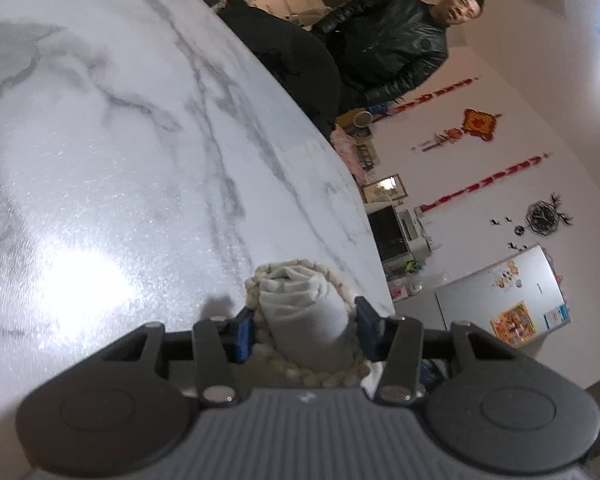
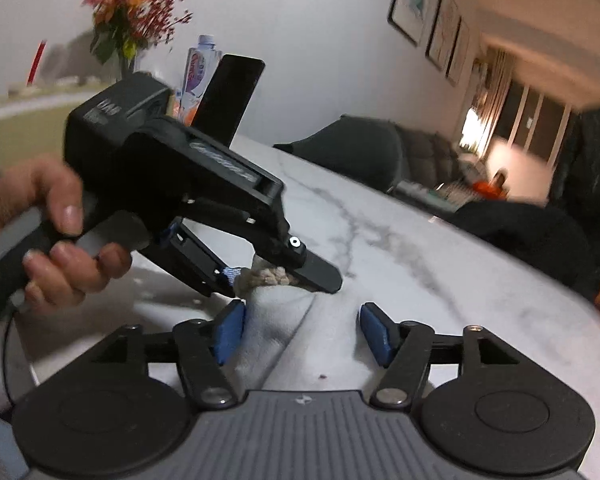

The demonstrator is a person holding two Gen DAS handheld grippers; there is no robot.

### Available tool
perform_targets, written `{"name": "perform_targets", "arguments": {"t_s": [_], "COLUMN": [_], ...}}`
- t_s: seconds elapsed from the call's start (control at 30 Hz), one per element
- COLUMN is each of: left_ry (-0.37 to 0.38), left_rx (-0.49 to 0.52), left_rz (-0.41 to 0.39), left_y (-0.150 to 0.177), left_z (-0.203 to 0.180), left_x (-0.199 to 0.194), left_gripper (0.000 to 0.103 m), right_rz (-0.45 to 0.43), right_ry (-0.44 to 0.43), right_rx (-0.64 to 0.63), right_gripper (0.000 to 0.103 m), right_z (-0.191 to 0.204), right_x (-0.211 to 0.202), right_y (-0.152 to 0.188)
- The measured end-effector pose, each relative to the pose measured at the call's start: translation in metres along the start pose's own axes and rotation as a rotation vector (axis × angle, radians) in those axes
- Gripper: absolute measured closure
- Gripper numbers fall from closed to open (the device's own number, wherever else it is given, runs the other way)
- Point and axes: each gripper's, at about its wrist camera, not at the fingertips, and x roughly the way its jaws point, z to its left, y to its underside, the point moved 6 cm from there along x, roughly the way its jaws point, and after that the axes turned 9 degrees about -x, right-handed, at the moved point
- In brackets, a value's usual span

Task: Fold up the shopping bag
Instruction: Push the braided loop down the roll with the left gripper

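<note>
Blue pads on the left tool [image 1: 306,330] press against both sides of a rolled cream shopping bag [image 1: 302,308], so this tool is closed around the bundle, with the bag's braided rope handle [image 1: 320,374] looped about the roll and spilling back toward the tool body. The bag sits low over the marble bench [image 1: 140,140], near its edge; whether it touches the surface cannot be told from the left wrist view.

From the right wrist view, the right tool [image 2: 302,330] stands wide open, its blue pads [image 2: 230,330] lying to either side of a stretch of the same cream cloth without gripping it. Just beyond the cloth the left tool pinches the rope end of the bag, with a hand [image 2: 52,232] around its grip.

Judging by how compact the bundle is, the folding looks nearly done: the bag is rolled and the handle wound round it. The next move probably calls for the right tool to close on the loose cloth or rope and tuck it in, while the left keeps the roll tight; letting go too soon could let it spring open.

Beyond the bag, across the bench, a person in a dark jacket [image 1: 392,44] stands watching.
</note>
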Motion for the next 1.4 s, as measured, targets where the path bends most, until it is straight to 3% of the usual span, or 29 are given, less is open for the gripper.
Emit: {"name": "perform_targets", "arguments": {"t_s": [0.1,0.17,0.27,0.33,0.63,0.8,1.03,1.17,1.3,1.4], "left_ry": [-0.044,-0.066,-0.037,0.005,0.124,0.127,0.143,0.201,0.172,0.127], "left_rx": [-0.012,-0.003,0.061,0.154,0.561,0.722,0.702,0.676,0.672,0.722], "left_rz": [-0.015,-0.024,-0.033,-0.045,-0.024,0.007,0.069,0.038,0.005,0.026], "left_y": [0.000,0.001,0.005,0.009,0.034,0.053,0.050,0.039,0.032,0.036], "left_z": [-0.002,-0.005,-0.015,-0.025,-0.079,-0.100,-0.108,-0.113,-0.125,-0.133], "left_x": [0.003,0.004,0.001,-0.006,-0.030,-0.035,-0.043,-0.068,-0.083,-0.086], "left_gripper": [0.058,0.058,0.058,0.058,0.059,0.059,0.051,0.034,0.035,0.041], "right_rz": [0.004,0.022,0.084,0.108,0.066,0.030,-0.054,-0.087,-0.117,-0.142], "right_ry": [0.073,0.067,0.049,0.070,-0.059,-0.168,-0.121,-0.060,0.020,0.049], "right_rx": [-0.123,-0.183,-0.185,-0.169,0.015,0.129,0.138,0.139,0.075,0.014], "right_gripper": [0.040,0.040,0.040,0.040,0.036,0.050,0.058,0.058,0.058,0.058], "right_z": [0.011,0.020,0.023,0.016,-0.010,-0.016,-0.012,-0.014,-0.008,-0.001], "right_x": [-0.012,-0.015,-0.005,0.002,0.006,0.012,-0.001,-0.007,-0.016,-0.020], "right_y": [-0.008,-0.012,-0.012,-0.010,0.001,0.014,0.017,0.016,0.009,0.002]}}
